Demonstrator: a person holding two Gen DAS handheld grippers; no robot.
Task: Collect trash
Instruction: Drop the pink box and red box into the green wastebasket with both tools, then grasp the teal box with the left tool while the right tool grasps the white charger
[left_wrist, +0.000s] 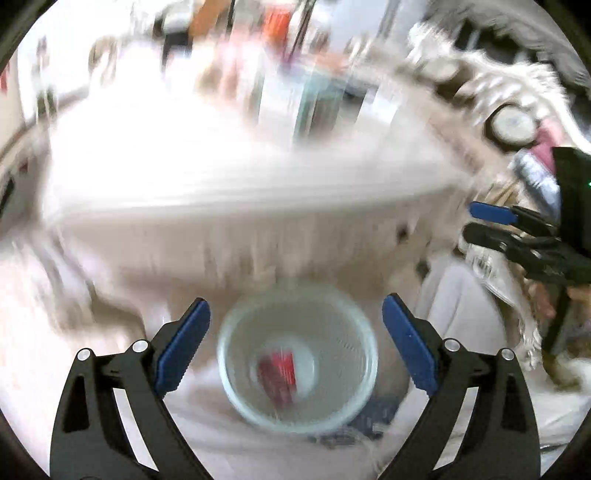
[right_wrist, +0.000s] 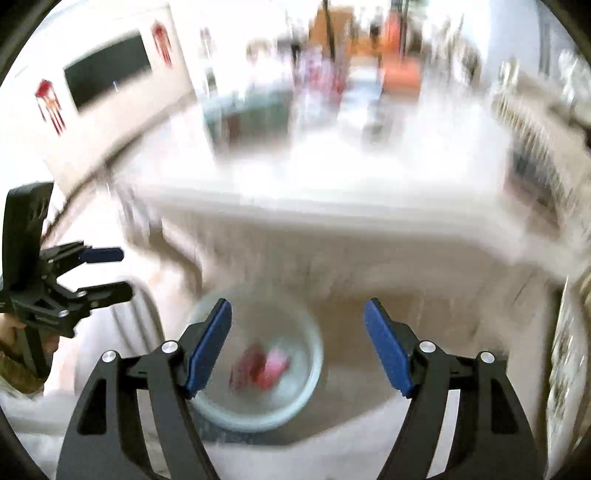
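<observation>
Both views are blurred by motion. A pale round mesh bin stands on the floor below a white table, with red trash inside it. My left gripper is open and empty above the bin. My right gripper is open and empty, above the bin's right side; red and pink trash lies in it. Each gripper shows in the other's view: the right one at right, the left one at left.
The white table carries blurred items at its far side. A dark screen hangs on the wall at left. Fringed cloth and clutter lie at the right.
</observation>
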